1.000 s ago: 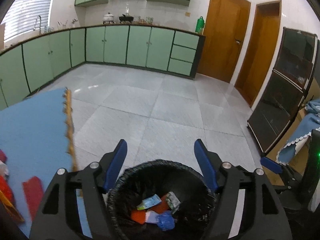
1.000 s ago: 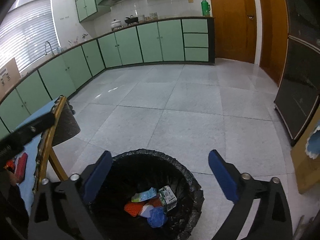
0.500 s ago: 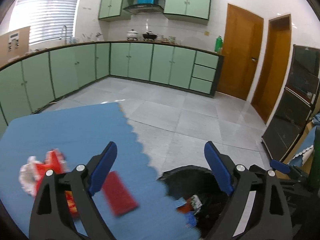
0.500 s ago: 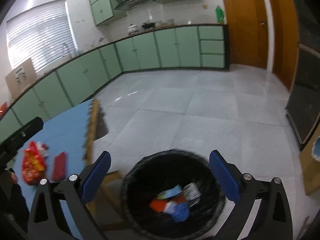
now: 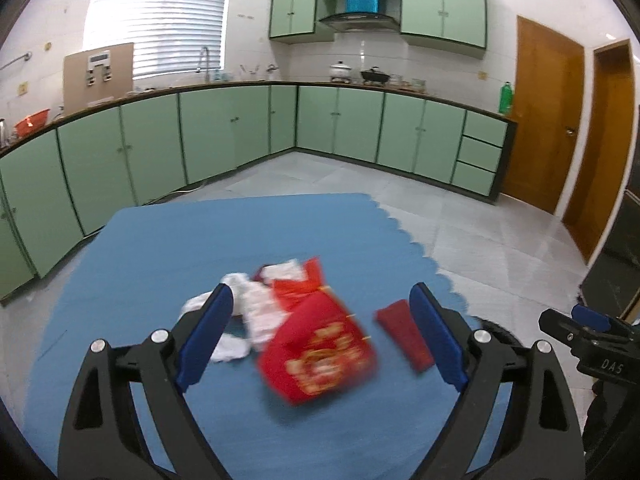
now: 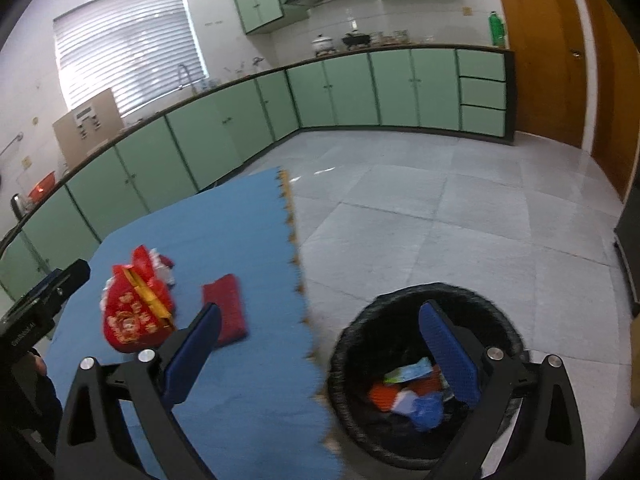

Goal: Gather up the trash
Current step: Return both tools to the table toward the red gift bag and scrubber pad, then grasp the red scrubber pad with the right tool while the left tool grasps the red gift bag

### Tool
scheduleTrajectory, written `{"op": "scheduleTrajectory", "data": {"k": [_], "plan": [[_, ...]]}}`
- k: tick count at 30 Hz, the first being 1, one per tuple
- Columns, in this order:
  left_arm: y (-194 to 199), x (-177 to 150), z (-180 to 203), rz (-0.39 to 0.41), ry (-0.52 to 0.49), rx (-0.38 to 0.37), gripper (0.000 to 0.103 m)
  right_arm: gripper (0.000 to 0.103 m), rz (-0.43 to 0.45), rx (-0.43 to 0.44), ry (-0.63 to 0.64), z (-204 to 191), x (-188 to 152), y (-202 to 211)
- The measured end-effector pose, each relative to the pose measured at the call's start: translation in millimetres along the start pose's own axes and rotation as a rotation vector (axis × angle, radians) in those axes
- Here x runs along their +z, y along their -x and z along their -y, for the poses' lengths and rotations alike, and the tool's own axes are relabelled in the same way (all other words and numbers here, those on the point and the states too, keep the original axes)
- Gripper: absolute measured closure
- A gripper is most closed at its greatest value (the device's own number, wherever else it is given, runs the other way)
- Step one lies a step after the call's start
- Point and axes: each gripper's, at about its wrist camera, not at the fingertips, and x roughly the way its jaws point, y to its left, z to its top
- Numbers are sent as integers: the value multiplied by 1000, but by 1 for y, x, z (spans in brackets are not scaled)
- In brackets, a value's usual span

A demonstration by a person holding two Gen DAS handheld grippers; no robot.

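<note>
Surface (image 5: 160, 248): blue scalloped mat over a table, trash grouped near its right edge.
Trash bin (image 6: 360, 332): black-lined, on the tiled floor just right of the surface; wrappers in orange, blue and teal lie at the bottom.
Left hand-held gripper (image 5: 320, 336): blue pads spread wide, nothing between them; hovers over the surface with the trash pile framed in the gap.
Right hand-held gripper (image 6: 320, 356): spread wide, empty; straddles the surface edge, left finger over the mat, right finger over the bin mouth.
Red packet (image 5: 318, 354): largest piece, gold print, blurred, nearest of the pile.
White crumpled wrapper (image 5: 244, 312): touching the red packet on its left and far side.
Dark red flat piece (image 5: 404, 338): lies by itself just right of the red packet, near the mat edge; contact cannot be told through blur.
</note>
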Motion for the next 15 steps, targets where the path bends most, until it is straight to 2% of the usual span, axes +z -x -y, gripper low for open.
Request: {"op": "scheduleTrajectory", "data": {"k": [10, 15], "plan": [[-8, -20, -37, -49, 32, 45, 16, 7, -37, 31, 132, -54, -10, -37], [-17, -27, -50, -75, 43, 55, 16, 11, -63, 36, 182, -68, -15, -60]]}}
